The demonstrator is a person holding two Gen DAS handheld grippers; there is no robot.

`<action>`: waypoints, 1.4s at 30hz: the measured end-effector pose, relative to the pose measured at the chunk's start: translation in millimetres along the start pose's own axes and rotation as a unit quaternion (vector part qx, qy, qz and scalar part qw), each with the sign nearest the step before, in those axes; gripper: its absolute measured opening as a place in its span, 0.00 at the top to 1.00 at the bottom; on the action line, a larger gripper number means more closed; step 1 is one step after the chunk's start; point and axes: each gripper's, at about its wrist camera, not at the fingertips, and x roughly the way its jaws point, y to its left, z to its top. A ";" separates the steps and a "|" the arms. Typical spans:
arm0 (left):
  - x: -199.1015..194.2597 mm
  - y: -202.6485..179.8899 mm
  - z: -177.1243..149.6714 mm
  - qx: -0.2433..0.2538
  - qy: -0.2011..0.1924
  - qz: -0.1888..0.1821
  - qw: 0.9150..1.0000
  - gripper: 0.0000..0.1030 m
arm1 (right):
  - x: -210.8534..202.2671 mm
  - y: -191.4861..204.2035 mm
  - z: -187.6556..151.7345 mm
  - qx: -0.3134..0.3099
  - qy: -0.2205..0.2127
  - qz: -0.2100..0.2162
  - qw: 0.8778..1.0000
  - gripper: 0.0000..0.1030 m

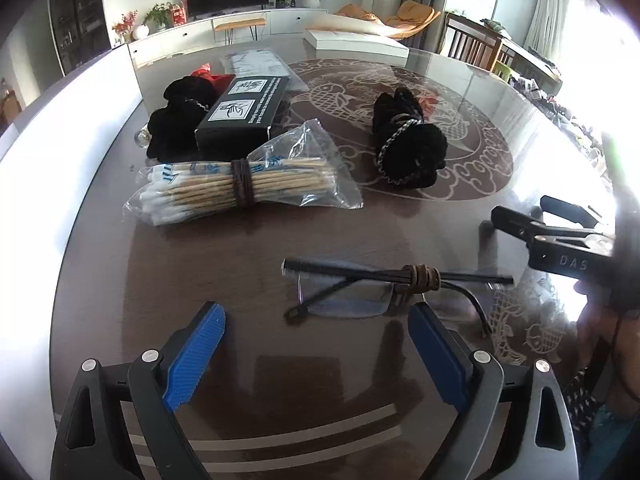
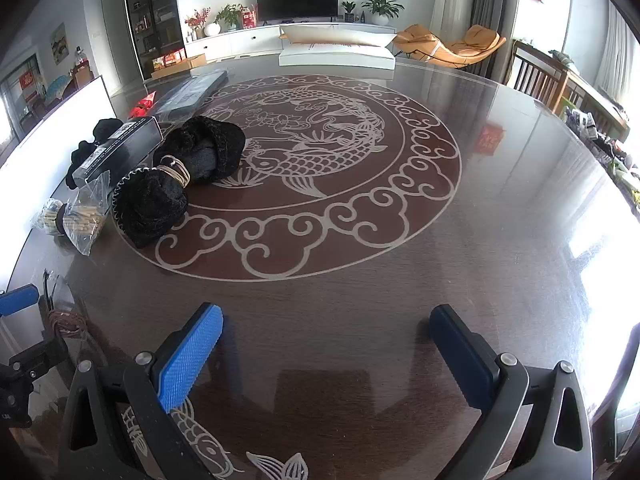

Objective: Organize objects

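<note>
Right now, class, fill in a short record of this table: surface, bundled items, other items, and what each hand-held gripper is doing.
surface: dark glossy table with a fish pattern
nearest item: folded glasses wound with brown cord
bundles: cotton swabs in a clear bag, black cloth roll tied with cord
other items: black box, second black cloth beside it
left hand-held gripper: open, empty, just short of the glasses
right hand-held gripper: open, empty, over bare table
</note>
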 end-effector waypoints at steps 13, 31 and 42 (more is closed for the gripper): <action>-43.8 44.8 -37.4 -0.048 -0.004 0.007 0.999 0.09 | 0.2 -0.1 0.2 0.000 0.000 0.000 1.000 0.00; -47.8 70.0 -45.4 -0.076 -0.005 0.017 0.997 0.09 | 0.5 0.2 0.3 0.000 0.000 0.000 1.000 0.00; -53.7 69.0 -41.3 -0.071 -0.012 0.023 0.997 0.09 | 0.4 0.4 0.2 0.001 0.000 -0.001 1.000 0.00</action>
